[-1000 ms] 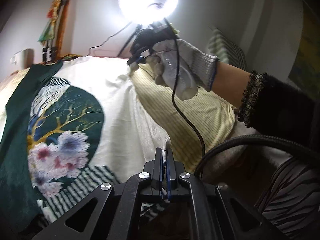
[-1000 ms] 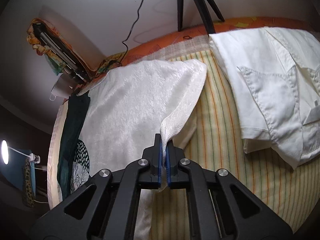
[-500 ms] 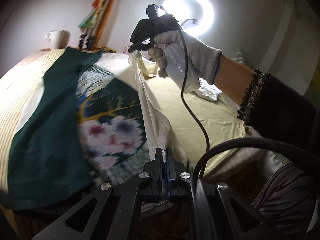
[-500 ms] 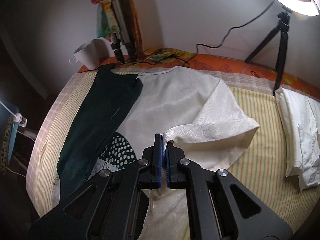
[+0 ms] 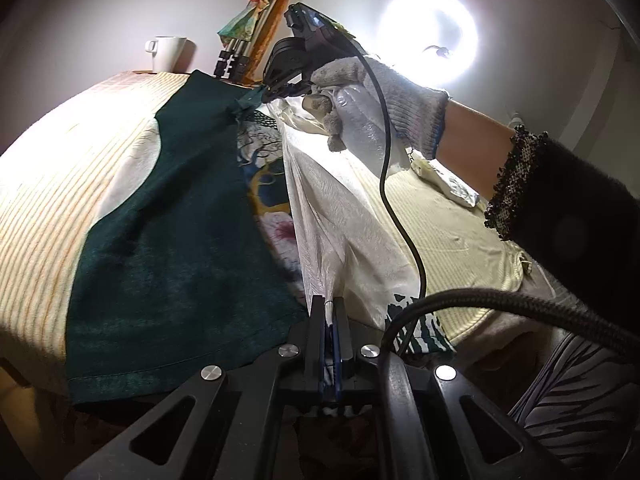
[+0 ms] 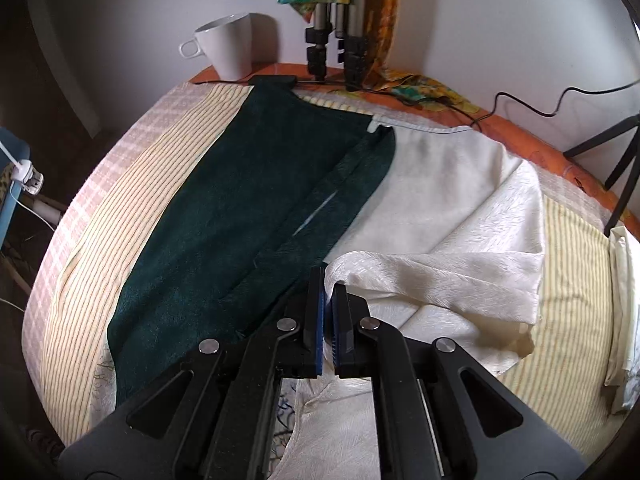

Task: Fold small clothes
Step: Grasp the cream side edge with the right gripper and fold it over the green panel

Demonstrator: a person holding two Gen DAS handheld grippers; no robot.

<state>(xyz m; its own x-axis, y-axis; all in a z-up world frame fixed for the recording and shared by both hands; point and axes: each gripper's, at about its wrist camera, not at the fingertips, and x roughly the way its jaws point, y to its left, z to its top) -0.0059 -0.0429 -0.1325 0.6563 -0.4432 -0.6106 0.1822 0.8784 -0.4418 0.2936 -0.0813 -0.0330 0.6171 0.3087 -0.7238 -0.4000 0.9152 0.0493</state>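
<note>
Across the striped bedcover [image 6: 568,264] the garment [image 6: 248,200] lies lengthwise between left gripper [image 5: 329,316] and right gripper [image 6: 329,292], each clamped on its cream edge, fold heading leftward.

A lived-in room at home: a tabletop [image 6: 132,176] under a striped cloth, a white mug [image 6: 228,46] against the wall, a ring light [image 5: 428,36], and folded tripod legs [image 6: 336,40] beside colourful fabric.

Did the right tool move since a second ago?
Yes. The right tool, gripping the white cloth, has swung left: the white mug now shows ahead, while the folded white clothes slid to the right edge.
</note>
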